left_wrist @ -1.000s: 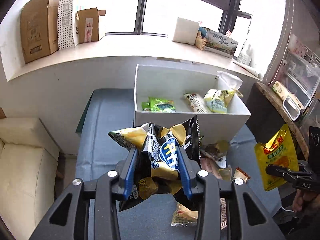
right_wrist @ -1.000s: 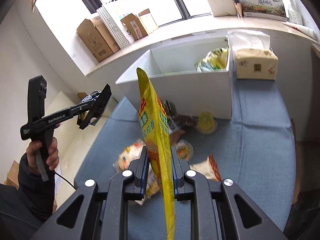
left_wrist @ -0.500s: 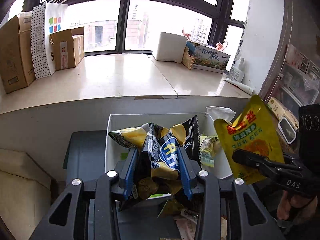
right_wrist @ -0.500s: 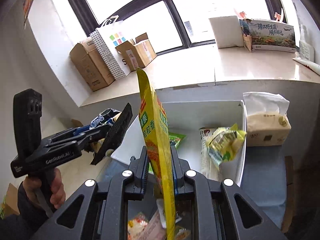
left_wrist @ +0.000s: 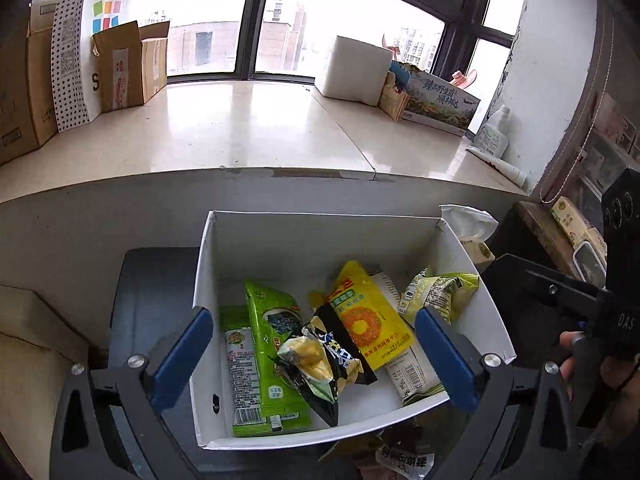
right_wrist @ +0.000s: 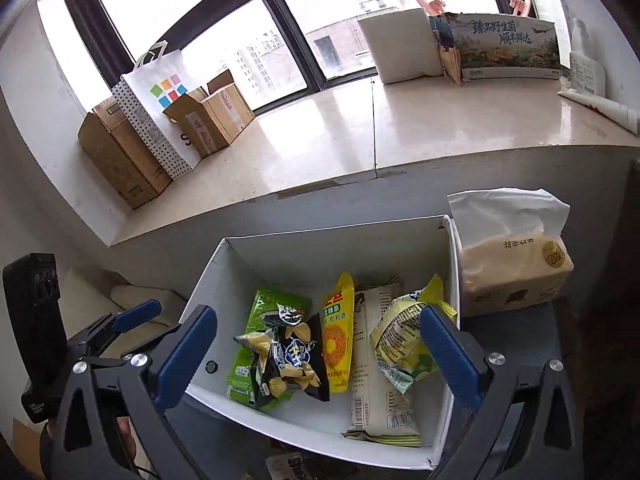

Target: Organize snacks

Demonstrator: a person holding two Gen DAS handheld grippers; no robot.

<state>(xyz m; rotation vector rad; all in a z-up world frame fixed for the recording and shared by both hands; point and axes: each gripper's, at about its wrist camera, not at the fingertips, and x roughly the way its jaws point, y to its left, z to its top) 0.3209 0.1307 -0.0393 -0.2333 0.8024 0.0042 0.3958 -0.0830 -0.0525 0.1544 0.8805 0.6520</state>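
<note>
A white box (left_wrist: 320, 236) (right_wrist: 320, 248) holds several snack bags. A black and yellow chip bag (left_wrist: 324, 360) (right_wrist: 292, 356) lies on top of a yellow pouch (left_wrist: 368, 320) (right_wrist: 338, 344). Green packets (left_wrist: 268, 344) (right_wrist: 276, 308) lie at the left, a white packet (right_wrist: 376, 364) and a pale yellow bag (left_wrist: 440, 292) (right_wrist: 404, 336) at the right. My left gripper (left_wrist: 316, 356) is open and empty above the box. My right gripper (right_wrist: 320, 356) is open and empty above the box. The left gripper also shows in the right wrist view (right_wrist: 132, 316).
A tissue pack (right_wrist: 516, 256) (left_wrist: 468, 232) stands right of the box. More snack packets (left_wrist: 404, 460) lie on the blue surface (left_wrist: 152, 280) in front of the box. Cardboard boxes (left_wrist: 128, 64) and a paper bag (right_wrist: 160, 108) stand on the windowsill.
Both grippers have opened. The chip bag and the yellow pouch have dropped into the box. Both grippers moved forward over the box.
</note>
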